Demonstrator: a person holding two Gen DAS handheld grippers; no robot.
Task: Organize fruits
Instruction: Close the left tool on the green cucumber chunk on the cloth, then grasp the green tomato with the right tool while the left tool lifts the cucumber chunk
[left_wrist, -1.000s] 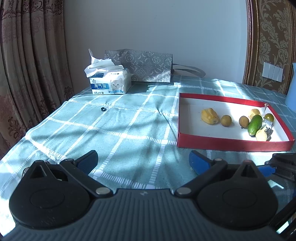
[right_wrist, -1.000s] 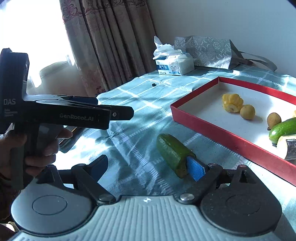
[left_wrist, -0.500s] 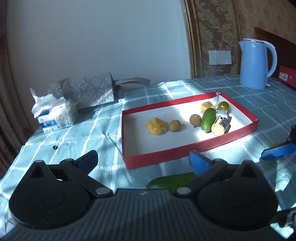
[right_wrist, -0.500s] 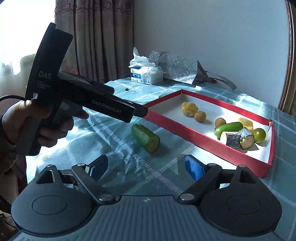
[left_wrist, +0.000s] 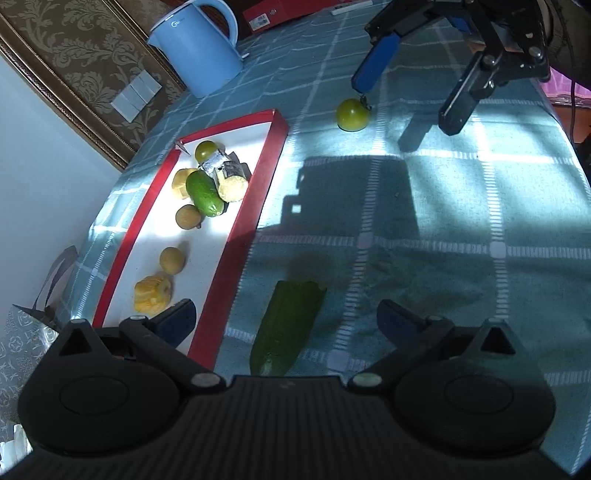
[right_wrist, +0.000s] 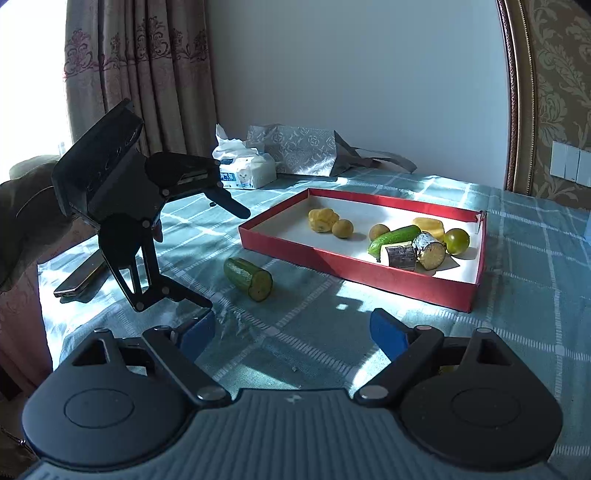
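- The left claw (left_wrist: 284, 319) has its fingers spread wide with nothing pressed between them; the cut cucumber piece (left_wrist: 286, 326) lies on the checked cloth (left_wrist: 424, 236) in the gap, neither pad touching it as far as can be seen.
- The right claw (right_wrist: 293, 332) also stands wide apart and empty. In the left wrist view it hangs over the far part of the surface, one blue pad just above the loose green tomato (left_wrist: 352, 113).
- The cucumber piece lies on its side just outside the long wall of the red tray (left_wrist: 236, 254), cut face pointing away from the left claw.
- Judged by its look, that piece is firm and fairly light, with a smooth waxy skin that could slip. A hold across the middle of its round body, pads on opposite sides, seems safest; the wet cut end is the poorer place.
- The tomato looks round, taut and ready to roll, and would probably bruise under a hard squeeze, so a gentle hold across its widest part suits it.
- The tray already holds a whole cucumber (left_wrist: 204, 194), another green tomato (left_wrist: 205, 148), small round brownish fruits and yellow pieces.
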